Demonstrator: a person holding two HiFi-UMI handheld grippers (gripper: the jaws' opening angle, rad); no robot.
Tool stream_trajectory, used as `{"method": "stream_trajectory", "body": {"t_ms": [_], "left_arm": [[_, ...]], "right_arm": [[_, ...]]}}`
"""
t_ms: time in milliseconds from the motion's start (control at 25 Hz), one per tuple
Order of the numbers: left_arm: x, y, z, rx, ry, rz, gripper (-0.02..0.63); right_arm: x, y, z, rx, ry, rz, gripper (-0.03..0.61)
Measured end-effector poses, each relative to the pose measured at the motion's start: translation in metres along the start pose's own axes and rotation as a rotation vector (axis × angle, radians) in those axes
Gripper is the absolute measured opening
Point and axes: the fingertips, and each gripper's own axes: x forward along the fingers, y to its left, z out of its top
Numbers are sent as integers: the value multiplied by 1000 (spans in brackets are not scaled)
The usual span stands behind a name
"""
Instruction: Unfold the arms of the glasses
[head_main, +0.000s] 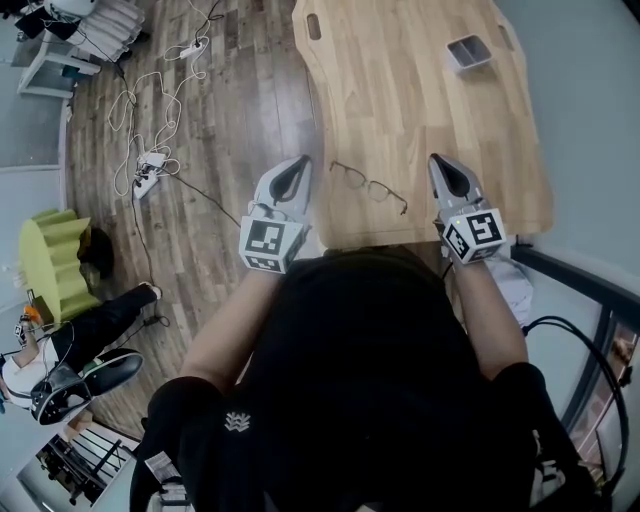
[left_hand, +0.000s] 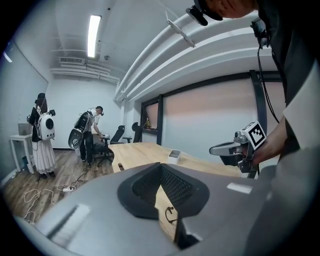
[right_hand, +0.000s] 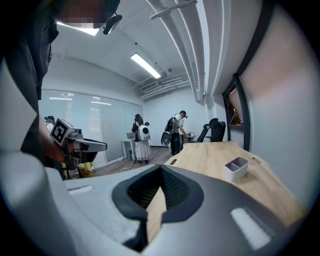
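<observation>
Glasses: thin-framed glasses (head_main: 368, 187) lie on the counter (head_main: 400, 90) near its near edge, between the two tongs and touching neither.
Hard to make out: the frame is too fine in the head view to tell whether its arms lie folded or open. In the left gripper view only a sliver of it shows, through the gap below the closed tips.
Cut off: the person's torso (head_main: 360, 380) covers the counter's near edge.
Tray: a small tray (head_main: 468, 52) with two compartments stands far back on the counter, well apart from the glasses. What is in it cannot be told in any view.
Left tongs: the left tongs (head_main: 297, 166) are closed tip to tip, with nothing between them.
Right tongs: the right tongs (head_main: 443, 166) are likewise closed and empty.
Pose: both point away from the person and a little downward, held above counter level. The left tongs hang just off the counter's left edge, the right tongs over its near right corner.
</observation>
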Motion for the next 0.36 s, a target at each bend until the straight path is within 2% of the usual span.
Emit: {"method": "stream_trajectory", "body": {"t_ms": [360], "left_arm": [[2,10,1,-1,3,3,5]], "right_arm": [[5,2,4,-24,11,0,0]]}}
